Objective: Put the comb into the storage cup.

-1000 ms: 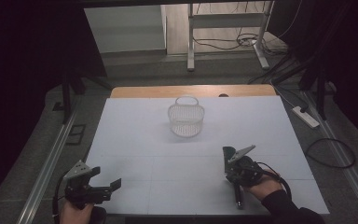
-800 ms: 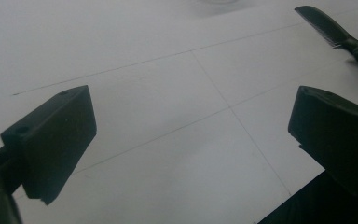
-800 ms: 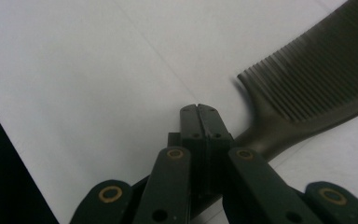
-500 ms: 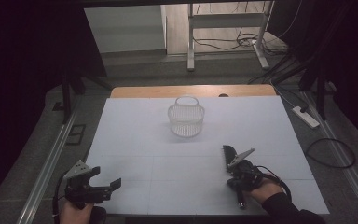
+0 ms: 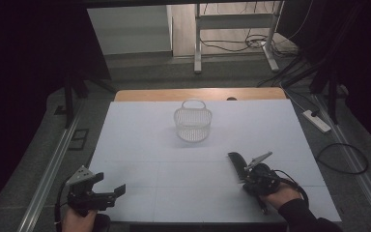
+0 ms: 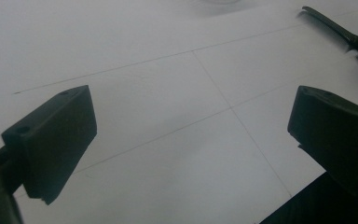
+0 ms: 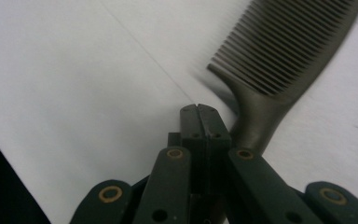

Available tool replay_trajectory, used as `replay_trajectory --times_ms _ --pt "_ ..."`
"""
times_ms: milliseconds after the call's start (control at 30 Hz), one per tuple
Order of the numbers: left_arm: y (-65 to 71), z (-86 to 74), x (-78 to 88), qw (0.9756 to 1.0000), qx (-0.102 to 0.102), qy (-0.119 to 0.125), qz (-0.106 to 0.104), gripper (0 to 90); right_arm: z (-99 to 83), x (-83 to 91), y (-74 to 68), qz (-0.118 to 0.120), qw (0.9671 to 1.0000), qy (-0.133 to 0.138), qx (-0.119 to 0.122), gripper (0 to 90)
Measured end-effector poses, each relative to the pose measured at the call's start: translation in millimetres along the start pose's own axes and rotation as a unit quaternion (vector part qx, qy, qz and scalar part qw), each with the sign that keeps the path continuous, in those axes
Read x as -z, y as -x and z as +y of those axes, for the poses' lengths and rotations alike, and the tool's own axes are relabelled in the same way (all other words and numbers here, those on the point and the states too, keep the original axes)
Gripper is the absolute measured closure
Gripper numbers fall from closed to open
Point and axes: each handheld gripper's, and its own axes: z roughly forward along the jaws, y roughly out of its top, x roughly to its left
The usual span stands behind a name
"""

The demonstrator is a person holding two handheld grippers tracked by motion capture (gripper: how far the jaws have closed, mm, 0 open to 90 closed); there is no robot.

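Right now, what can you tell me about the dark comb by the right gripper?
The dark plastic-looking comb has one row of fine, closely spaced teeth and a narrowing handle. It lies on the white tabletop, nearer the person than the white wire basket. Its handle runs beside and under the right gripper, whose jaws are shut; whether they pinch it is unclear.

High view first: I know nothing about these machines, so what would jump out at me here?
A small white wire basket stands alone toward the far middle of the white table. Near the right front, the right claw, held in a person's hand, has a dark comb at its closed tips. At the left front corner, the left claw hangs with jaws wide apart, holding nothing.
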Motion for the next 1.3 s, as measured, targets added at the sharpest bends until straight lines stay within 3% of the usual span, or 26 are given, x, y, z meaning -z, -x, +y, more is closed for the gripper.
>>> replay_trajectory --times_ms 767,967,1133,1300 --pt "-0.2 0.3 -0.5 1.0000 0.002 -0.001 0.002 2.0 -14.9 12.1 38.3 -0.038 0.9982 0.009 -0.045 89.1" --pt "-0.2 0.4 -0.6 1.0000 0.003 -0.001 0.002 2.0 -14.8 12.6 36.8 -0.033 0.9985 0.011 -0.041 89.0" --pt "-0.3 0.5 -0.8 1.0000 0.003 -0.002 0.002 2.0 -14.9 19.5 32.1 -0.031 0.9980 0.036 -0.040 86.1" --pt "0.7 0.9 -1.5 1.0000 0.001 -0.005 0.005 2.1 -17.6 31.4 25.3 -0.045 0.9961 0.067 -0.035 75.2"
